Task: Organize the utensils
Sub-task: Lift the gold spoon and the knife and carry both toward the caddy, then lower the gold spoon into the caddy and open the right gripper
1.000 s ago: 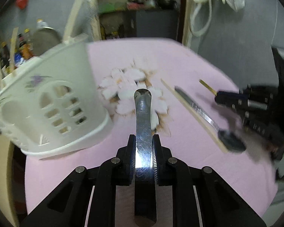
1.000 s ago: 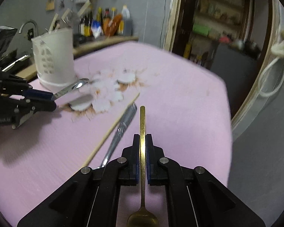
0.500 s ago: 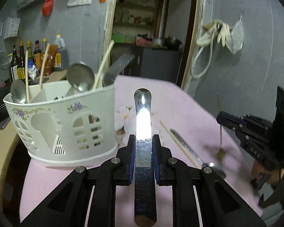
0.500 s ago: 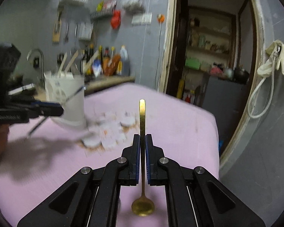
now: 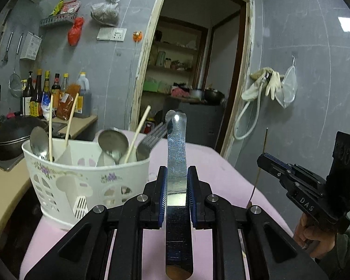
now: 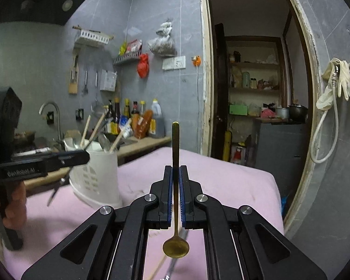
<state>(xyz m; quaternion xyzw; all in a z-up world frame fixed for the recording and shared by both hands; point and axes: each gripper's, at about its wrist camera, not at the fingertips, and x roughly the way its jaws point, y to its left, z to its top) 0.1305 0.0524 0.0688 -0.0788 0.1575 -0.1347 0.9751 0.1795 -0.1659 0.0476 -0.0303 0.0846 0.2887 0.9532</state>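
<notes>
My left gripper (image 5: 176, 186) is shut on the broad handle of a steel utensil (image 5: 176, 144), which stands almost upright with its rounded end on top. Just to its left is a white perforated caddy (image 5: 86, 179) holding spoons, a fork and chopsticks. At the right edge of the left wrist view my right gripper (image 5: 268, 161) grips a thin gold spoon (image 5: 264, 144). In the right wrist view the right gripper (image 6: 175, 186) is shut on that gold spoon (image 6: 175, 140), bowl end down. The left gripper (image 6: 81, 157) reaches in beside the caddy (image 6: 98, 182).
A pink cloth covers the table (image 5: 212, 163). A chopstick and a steel utensil (image 6: 172, 266) lie on it under my right gripper. Behind the caddy runs a counter with bottles (image 5: 56, 93), a wok (image 5: 14, 135) and a faucet (image 6: 50, 109). A doorway opens beyond the table.
Both grippers have risen off the table and tilted up to nearly level, each keeping its utensil. The left one now sits level with the caddy's rim.
</notes>
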